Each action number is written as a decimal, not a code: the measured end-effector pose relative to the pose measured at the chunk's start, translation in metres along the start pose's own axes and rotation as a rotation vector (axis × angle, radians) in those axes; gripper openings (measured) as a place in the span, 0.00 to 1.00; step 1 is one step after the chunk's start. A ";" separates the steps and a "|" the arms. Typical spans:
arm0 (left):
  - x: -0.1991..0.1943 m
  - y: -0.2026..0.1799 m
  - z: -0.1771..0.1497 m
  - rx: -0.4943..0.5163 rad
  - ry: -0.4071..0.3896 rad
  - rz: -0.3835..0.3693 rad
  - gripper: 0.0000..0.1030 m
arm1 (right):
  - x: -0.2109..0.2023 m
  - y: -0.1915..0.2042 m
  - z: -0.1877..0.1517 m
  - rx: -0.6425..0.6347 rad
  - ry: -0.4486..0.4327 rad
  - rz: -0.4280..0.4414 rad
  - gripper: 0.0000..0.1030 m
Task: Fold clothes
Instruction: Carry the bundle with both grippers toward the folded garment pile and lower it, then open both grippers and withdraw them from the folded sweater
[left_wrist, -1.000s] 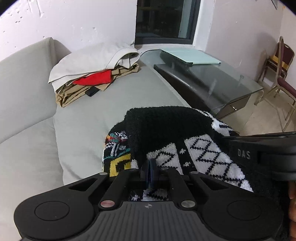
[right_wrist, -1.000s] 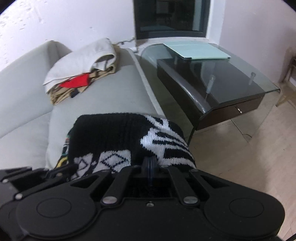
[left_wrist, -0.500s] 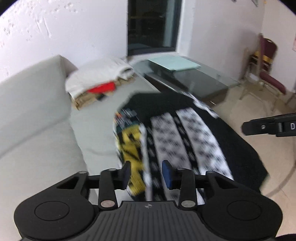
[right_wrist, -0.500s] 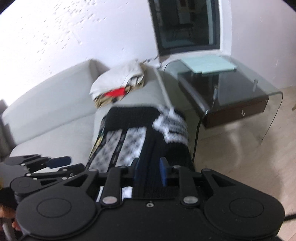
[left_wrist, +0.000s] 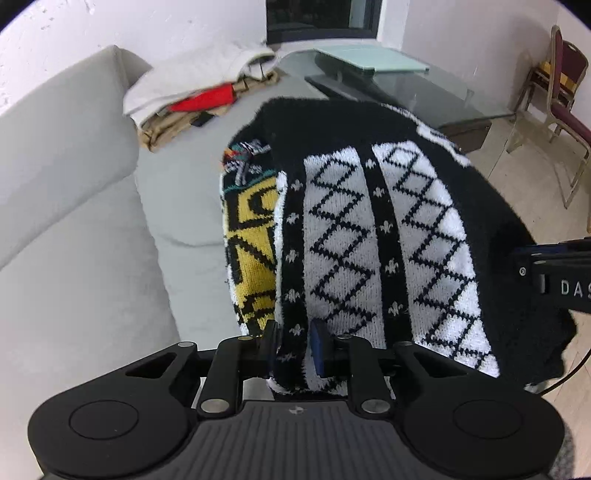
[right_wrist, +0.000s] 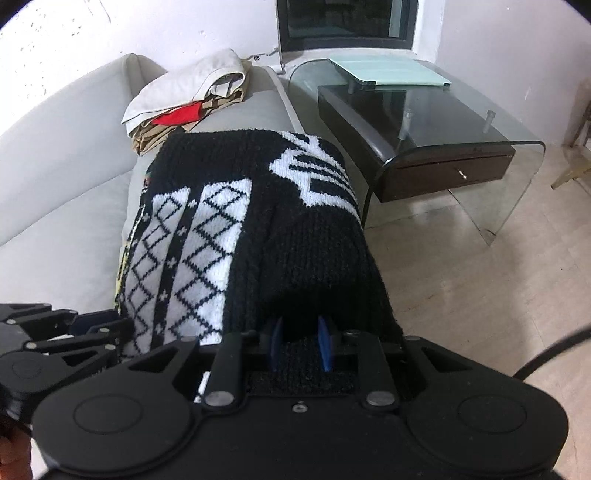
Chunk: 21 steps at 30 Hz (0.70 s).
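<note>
A black knit sweater (left_wrist: 369, 229) with white diamond panels and a yellow patch lies folded on the grey sofa (left_wrist: 92, 258), hanging over its front edge. My left gripper (left_wrist: 293, 349) has its jaws apart with the sweater's near hem between them. My right gripper (right_wrist: 299, 349) also has its jaws apart, with the black edge of the sweater (right_wrist: 295, 240) lying between them. The right gripper's body shows at the right of the left wrist view (left_wrist: 554, 284), and the left gripper shows at the lower left of the right wrist view (right_wrist: 55, 343).
A pile of folded clothes (left_wrist: 199, 92), beige, white and red, sits at the sofa's far end (right_wrist: 184, 103). A glass side table (right_wrist: 424, 122) with a dark drawer and a pale green tablet stands to the right. A chair (left_wrist: 557, 85) stands far right.
Both grippers were shut on the sweater a second ago. Their jaws have come apart and both have pulled back, so the sweater now lies stretched out longer in front of them.
</note>
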<state>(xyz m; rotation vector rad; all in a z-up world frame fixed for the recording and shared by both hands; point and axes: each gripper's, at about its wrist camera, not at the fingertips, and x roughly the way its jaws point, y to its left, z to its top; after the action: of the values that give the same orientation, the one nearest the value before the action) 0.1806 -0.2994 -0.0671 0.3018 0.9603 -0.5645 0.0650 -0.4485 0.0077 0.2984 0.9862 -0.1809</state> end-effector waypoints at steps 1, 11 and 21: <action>-0.012 0.001 -0.002 -0.006 -0.004 -0.001 0.26 | -0.002 0.002 0.001 0.003 0.006 0.002 0.27; -0.132 -0.004 -0.021 -0.063 0.021 -0.037 0.98 | -0.071 0.034 0.001 -0.033 0.042 -0.009 1.00; -0.191 -0.014 -0.030 -0.063 -0.036 0.008 0.98 | -0.130 0.062 -0.016 -0.064 0.009 -0.060 1.00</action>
<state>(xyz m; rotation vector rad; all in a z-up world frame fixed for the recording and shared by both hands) 0.0669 -0.2357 0.0764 0.2383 0.9402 -0.5293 -0.0007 -0.3823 0.1192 0.2116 1.0087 -0.2026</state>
